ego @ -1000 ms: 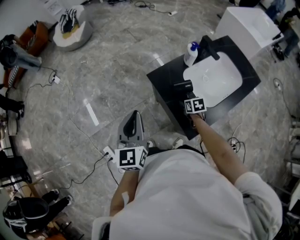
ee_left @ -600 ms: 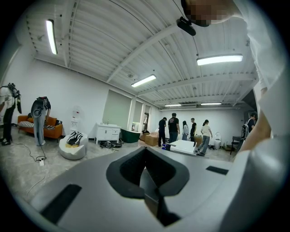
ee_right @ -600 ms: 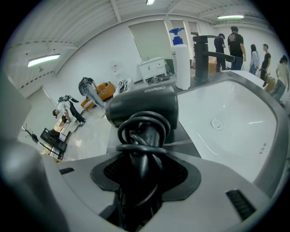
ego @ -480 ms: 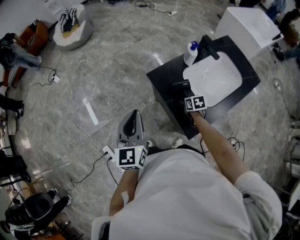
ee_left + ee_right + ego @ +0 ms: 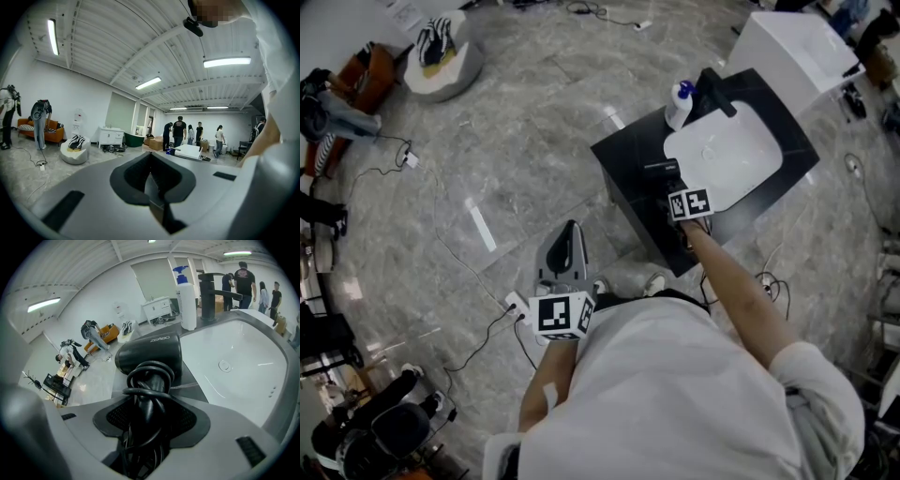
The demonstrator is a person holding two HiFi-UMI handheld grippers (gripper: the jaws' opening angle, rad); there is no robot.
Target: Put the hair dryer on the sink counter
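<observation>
– So, from the head view, where is the black hair dryer (image 5: 662, 171)?
– Lying on the near left part of the black sink counter (image 5: 628, 155), just beside the white oval basin (image 5: 731, 155). The right gripper (image 5: 671, 180) reaches down over it. At the far edge of the basin stand a white pump bottle with a blue top (image 5: 679, 103) and a black tap (image 5: 713, 94).
– And the other hand?
– The left gripper (image 5: 569, 230) hangs well apart, to the left over the grey marble floor (image 5: 516, 122), above a white power strip (image 5: 517, 302) with its cable. A white cabinet (image 5: 802, 52) stands beyond the counter.
– What does the left gripper view give?
– Its jaws are pressed together with nothing in them. Far off are a white pouf (image 5: 75, 151), an orange sofa (image 5: 52, 133) and several people standing.
– And the right gripper view?
– The jaws have just been opening and now stand spread. The dryer's handle, wound round with its black cord, sits between them, with the ribbed pads showing clear on both sides. The barrel rests on the counter, with the basin to its right and the bottle and tap behind it.
</observation>
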